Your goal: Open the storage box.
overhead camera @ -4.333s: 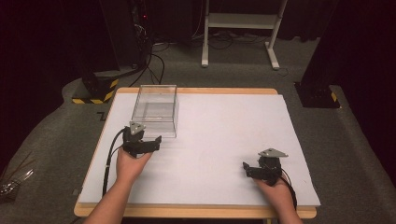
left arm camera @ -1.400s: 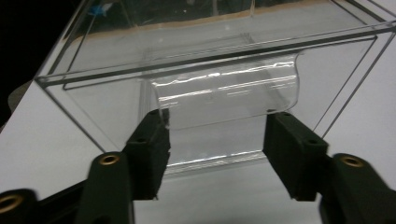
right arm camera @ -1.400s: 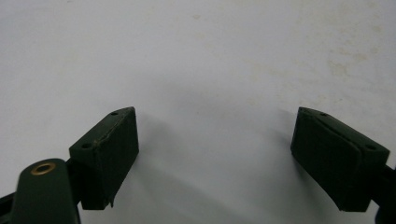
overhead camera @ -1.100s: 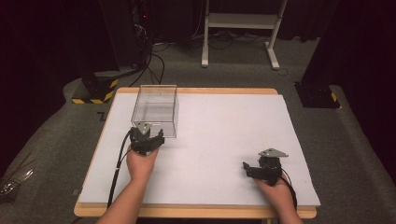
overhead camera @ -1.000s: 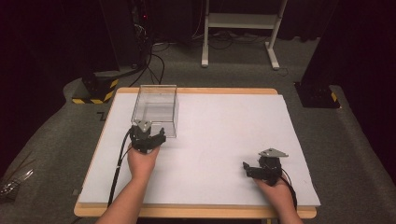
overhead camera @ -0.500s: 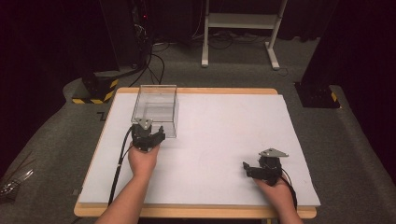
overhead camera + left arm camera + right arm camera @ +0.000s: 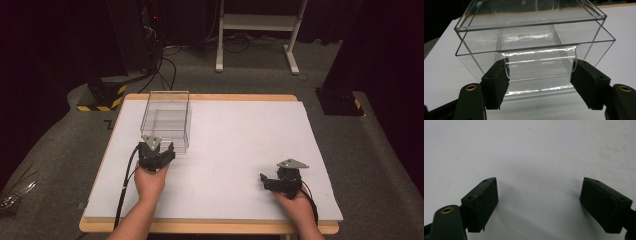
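Clear plastic box (image 7: 534,37), square-edged, glossy; left gripper (image 7: 540,82) fingers spread at its front wall; right gripper (image 7: 546,205) fingers spread

Clear plastic box (image 7: 166,119) stands at surface (image 7: 240,150) far-left, directly ahead of left gripper (image 7: 162,148), blocking forward path. Middle and right of surface lie bare around right gripper (image 7: 263,181), jaws wide.

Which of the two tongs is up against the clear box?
The left tongs, jaws open at the clear box's near end; the right tongs sit apart on bare white table.
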The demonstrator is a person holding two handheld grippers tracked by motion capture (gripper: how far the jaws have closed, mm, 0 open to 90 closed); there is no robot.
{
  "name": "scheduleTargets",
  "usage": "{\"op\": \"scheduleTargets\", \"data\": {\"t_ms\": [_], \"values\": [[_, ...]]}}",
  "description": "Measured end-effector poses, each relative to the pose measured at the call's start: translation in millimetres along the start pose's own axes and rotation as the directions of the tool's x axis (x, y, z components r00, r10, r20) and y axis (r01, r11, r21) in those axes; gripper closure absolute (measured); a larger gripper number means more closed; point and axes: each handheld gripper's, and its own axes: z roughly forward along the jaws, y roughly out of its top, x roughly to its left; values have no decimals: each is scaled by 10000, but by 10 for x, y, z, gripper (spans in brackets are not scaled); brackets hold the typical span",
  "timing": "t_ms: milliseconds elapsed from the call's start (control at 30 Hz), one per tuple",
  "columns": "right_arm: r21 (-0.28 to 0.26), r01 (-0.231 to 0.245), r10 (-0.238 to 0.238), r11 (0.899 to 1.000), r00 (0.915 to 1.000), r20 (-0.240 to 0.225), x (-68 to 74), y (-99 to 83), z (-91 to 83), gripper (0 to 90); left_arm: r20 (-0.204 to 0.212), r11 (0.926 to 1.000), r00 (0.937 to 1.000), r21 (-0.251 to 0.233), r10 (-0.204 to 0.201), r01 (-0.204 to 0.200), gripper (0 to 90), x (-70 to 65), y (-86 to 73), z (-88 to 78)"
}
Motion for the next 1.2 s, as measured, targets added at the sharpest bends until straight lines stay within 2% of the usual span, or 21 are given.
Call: {"op": "scheduleTargets", "data": {"t_ms": [633, 1200], "values": [[-4, -34, 34, 10000, 10000, -14, -1, -1, -1, 150, 32, 9995, 9996, -151, 277, -277, 320, -59, -276, -432], [1, 13, -13, 10000, 10000, 14, 2, 0, 0, 150, 127, 9994, 9996, -254, 242, -238, 320, -63, -493, -660]]}}
